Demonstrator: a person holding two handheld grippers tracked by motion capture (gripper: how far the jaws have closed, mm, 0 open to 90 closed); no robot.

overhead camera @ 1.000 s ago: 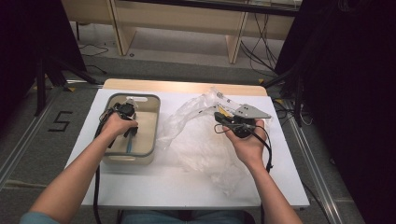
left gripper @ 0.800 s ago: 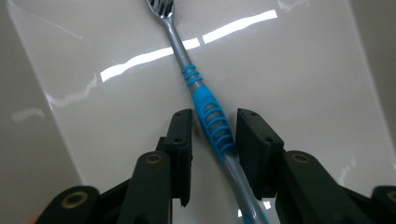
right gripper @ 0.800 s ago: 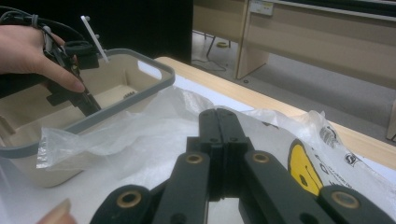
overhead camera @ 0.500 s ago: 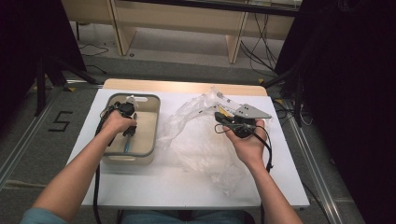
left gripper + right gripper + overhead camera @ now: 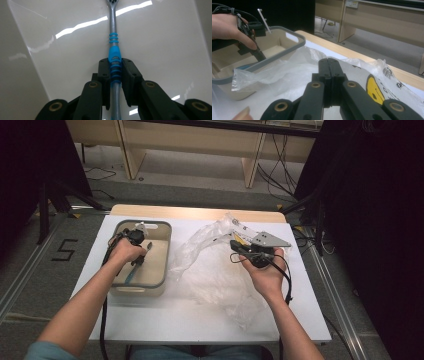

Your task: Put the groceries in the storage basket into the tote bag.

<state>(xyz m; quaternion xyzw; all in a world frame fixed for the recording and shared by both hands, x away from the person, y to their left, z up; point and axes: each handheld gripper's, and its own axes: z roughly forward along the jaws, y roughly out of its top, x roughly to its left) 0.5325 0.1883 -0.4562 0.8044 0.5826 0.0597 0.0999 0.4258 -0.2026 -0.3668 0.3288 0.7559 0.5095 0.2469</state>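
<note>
A toothbrush (image 5: 113,51) with a grey and blue handle is clamped between the jaws of my left gripper (image 5: 115,65). Its head points down at the floor of a beige bin. In the high view the left gripper (image 5: 138,258) is inside the grey-rimmed bin (image 5: 167,251), with the toothbrush (image 5: 131,274) slanting down from it. My right gripper (image 5: 234,245) hovers over a crumpled clear plastic bag (image 5: 215,277) at the table's middle. Its jaws (image 5: 328,63) are pressed together, and I cannot tell if any film is pinched between them.
The bag (image 5: 287,70) carries a yellow smiley print (image 5: 374,87) and drapes against the bin's wall (image 5: 287,47). The white tabletop (image 5: 190,320) lies in front of both. Wooden furniture and cables are on the floor beyond the far edge.
My left hand has shifted slightly inside the bin while holding the toothbrush. The right hand and the bag have stayed put.
</note>
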